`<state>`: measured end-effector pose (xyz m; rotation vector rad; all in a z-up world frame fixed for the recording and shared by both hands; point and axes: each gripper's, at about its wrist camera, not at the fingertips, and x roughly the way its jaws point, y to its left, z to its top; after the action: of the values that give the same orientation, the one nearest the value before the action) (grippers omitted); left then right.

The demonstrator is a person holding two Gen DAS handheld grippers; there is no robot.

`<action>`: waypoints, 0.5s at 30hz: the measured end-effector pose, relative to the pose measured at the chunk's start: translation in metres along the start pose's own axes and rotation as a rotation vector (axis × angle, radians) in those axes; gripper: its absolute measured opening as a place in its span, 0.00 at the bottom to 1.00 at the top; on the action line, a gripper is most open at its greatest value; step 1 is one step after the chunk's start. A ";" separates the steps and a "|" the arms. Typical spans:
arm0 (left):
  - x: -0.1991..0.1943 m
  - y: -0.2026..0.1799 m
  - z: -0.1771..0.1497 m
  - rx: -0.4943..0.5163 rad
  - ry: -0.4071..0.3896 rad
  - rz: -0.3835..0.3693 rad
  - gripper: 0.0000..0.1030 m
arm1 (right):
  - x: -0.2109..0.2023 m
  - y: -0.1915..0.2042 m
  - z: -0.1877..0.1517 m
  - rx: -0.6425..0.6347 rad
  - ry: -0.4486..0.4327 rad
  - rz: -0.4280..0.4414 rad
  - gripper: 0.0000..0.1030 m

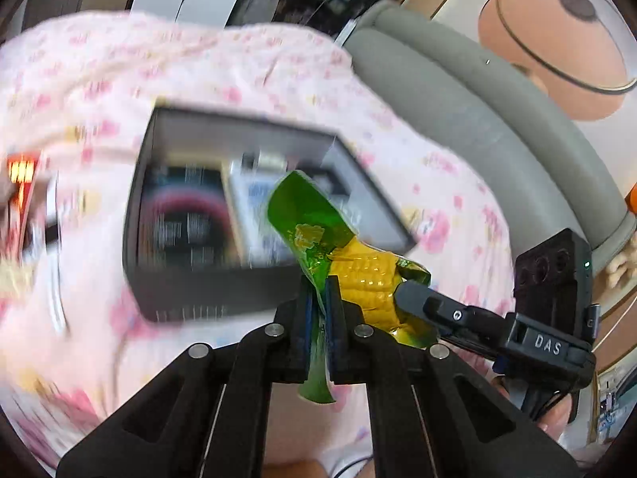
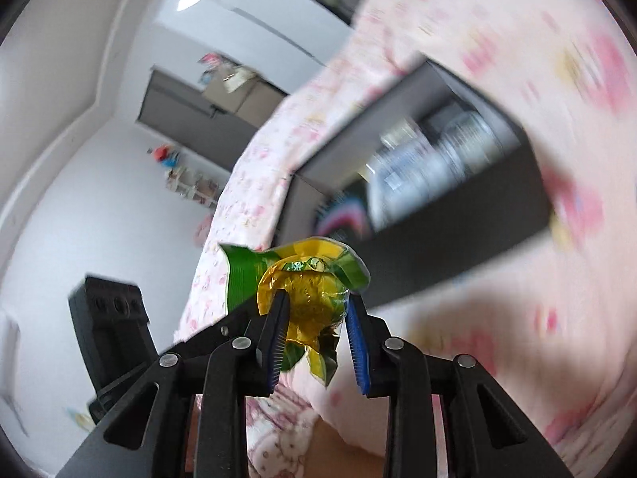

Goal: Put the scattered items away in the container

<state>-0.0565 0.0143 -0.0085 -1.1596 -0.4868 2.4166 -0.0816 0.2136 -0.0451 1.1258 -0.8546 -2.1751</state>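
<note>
At the far left edge of the left wrist view a blurred red and orange packet (image 1: 22, 183) lies on the pink flowered bedspread (image 1: 79, 91), its details too smeared to read. Further right, a dark open box (image 1: 191, 286) sits on the same bedspread; inside it lie a dark package with a pink arc (image 1: 181, 215) and, beside that, a pale blue and white package (image 1: 254, 203), both blurred. In front of the box, the left gripper (image 1: 318, 290) is clamped tight on the green flap of a corn snack packet (image 1: 358, 279), the thin film pinched flat between its blue pads (image 1: 305, 318). The packet is held in the air, just over the near wall of the box, its yellow corn-printed body reaching out to the right. There the right gripper (image 1: 410, 298) comes in from the side and grips the packet's other end. To the right of it a grey padded headboard (image 1: 458, 91) curves behind the bed. In the right wrist view, the right gripper (image 2: 314, 306) has its fingers partly closed around the crumpled yellow end of the packet (image 2: 306, 298), both pads pressing on the wrapper, with the green flap sticking out to the left and the dark box (image 2: 418, 255) lying behind to the right.
</note>
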 end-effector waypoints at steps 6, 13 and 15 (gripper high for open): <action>0.054 0.030 0.090 -0.038 0.074 0.061 0.03 | 0.027 0.009 0.068 -0.054 0.068 -0.091 0.25; 0.135 0.091 0.126 -0.157 0.239 0.138 0.03 | 0.098 -0.019 0.117 -0.105 0.224 -0.262 0.25; 0.140 0.101 0.125 -0.170 0.217 0.184 0.04 | 0.115 -0.029 0.118 -0.089 0.244 -0.285 0.25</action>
<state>-0.2566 -0.0174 -0.0735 -1.5829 -0.5447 2.3976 -0.2444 0.1855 -0.0721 1.5052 -0.5119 -2.2102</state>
